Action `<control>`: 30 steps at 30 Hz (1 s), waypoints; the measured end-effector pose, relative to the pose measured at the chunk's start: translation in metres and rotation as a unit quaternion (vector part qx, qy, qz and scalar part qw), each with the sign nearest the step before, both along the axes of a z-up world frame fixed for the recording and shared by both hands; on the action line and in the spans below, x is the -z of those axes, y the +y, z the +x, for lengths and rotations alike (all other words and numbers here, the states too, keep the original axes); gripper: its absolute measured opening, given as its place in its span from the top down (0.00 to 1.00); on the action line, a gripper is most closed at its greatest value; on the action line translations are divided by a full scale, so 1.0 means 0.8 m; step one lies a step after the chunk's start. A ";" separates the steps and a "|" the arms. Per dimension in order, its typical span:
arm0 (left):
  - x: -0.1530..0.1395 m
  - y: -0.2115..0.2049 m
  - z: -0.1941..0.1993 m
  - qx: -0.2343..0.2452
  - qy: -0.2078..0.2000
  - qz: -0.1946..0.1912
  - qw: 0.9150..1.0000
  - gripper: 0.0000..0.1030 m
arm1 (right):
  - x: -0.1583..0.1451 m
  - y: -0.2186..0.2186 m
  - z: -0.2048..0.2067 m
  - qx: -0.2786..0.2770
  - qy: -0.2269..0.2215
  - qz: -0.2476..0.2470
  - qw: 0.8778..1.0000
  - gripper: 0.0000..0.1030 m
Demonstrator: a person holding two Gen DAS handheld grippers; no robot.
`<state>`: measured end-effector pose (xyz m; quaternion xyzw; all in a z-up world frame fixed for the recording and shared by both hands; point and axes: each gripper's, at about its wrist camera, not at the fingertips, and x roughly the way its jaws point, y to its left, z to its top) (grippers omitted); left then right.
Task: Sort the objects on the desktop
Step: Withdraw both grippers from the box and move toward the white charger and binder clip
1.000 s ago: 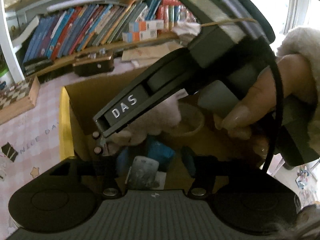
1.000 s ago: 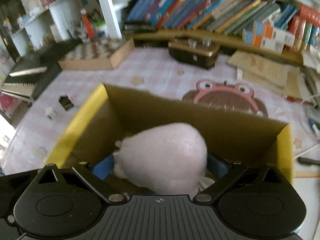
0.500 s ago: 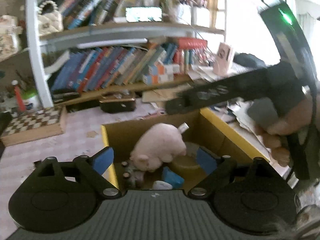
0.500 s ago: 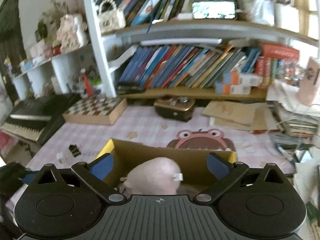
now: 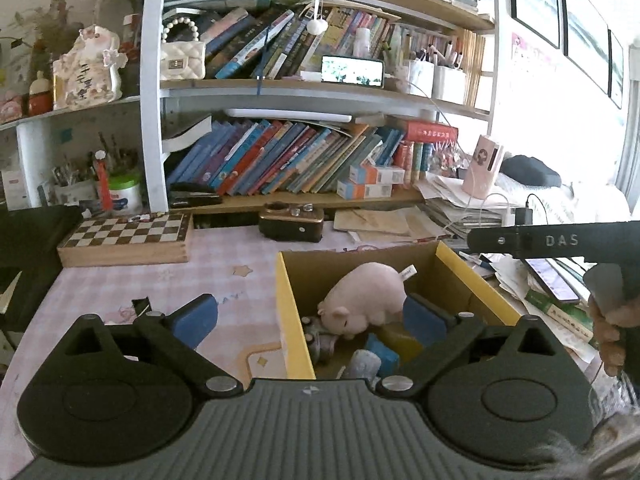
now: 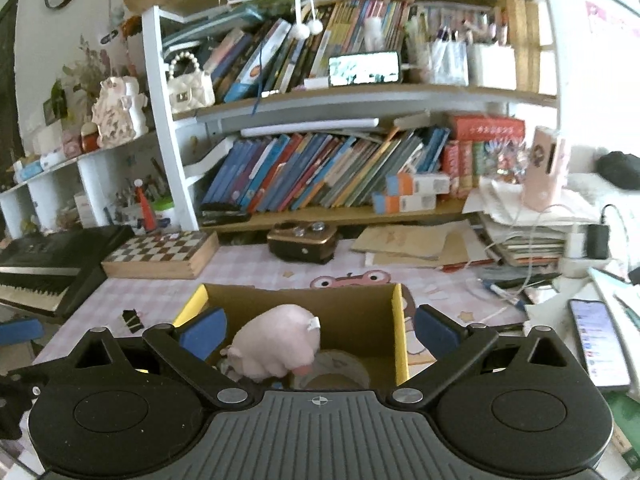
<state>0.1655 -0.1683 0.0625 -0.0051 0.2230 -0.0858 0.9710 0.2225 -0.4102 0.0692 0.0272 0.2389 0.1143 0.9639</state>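
The left tongs (image 5: 312, 316) are spreading, their blue pads wide apart with nothing pinched between them; one pad hangs over the pink bench cloth, the other over the open box. The right tongs (image 6: 318, 330) also stand apart and empty, one pad on each side of the box as seen from behind them.

Just beyond both sits the cardboard box (image 5: 294, 320) with its yellow flaps, and inside it the pink plush pig (image 5: 366, 300), lying on its belly atop a jumble of smaller things: a blue block (image 5: 382, 350), a yellowish round tub (image 6: 334, 374), some grey bits near the left wall. The pig looks light and squashy. It should give under the pads rather than slip, so a hold across the plump middle of the back seems safest; the little white tag (image 5: 408, 271) at its far end is too flimsy to trust. Nothing about it looks breakable.

On the bench (image 6: 256, 276) beyond the box lie a chessboard box (image 5: 128, 240) to the far left, a small brown radio-like case (image 5: 291, 224) at the far middle, a frog-face mat (image 6: 348, 280) just behind the box, and a black clip (image 6: 132, 320) near the left. To the right, papers, cables and a lit phone (image 6: 596, 344) crowd the edge. Those cables and the box's standing walls are what I would watch when reaching for the next piece.
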 end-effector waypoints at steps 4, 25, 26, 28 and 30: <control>0.005 0.013 -0.018 -0.002 -0.002 -0.008 1.000 0.02 | 0.006 0.007 -0.030 0.017 -0.007 -0.010 1.000 0.02; 0.066 0.086 -0.096 -0.005 0.055 0.000 0.998 0.00 | 0.066 0.087 -0.156 0.108 0.064 -0.012 0.992 0.02; 0.070 0.088 -0.099 -0.005 0.062 -0.001 0.998 0.00 | 0.069 0.091 -0.161 0.110 0.072 -0.013 0.991 0.02; 0.077 0.094 -0.106 0.005 0.077 -0.004 0.997 0.00 | 0.073 0.100 -0.169 0.112 0.084 -0.016 0.990 0.02; 0.080 0.098 -0.111 0.015 0.083 -0.003 0.996 0.00 | 0.078 0.112 -0.179 0.110 0.093 -0.018 0.989 0.02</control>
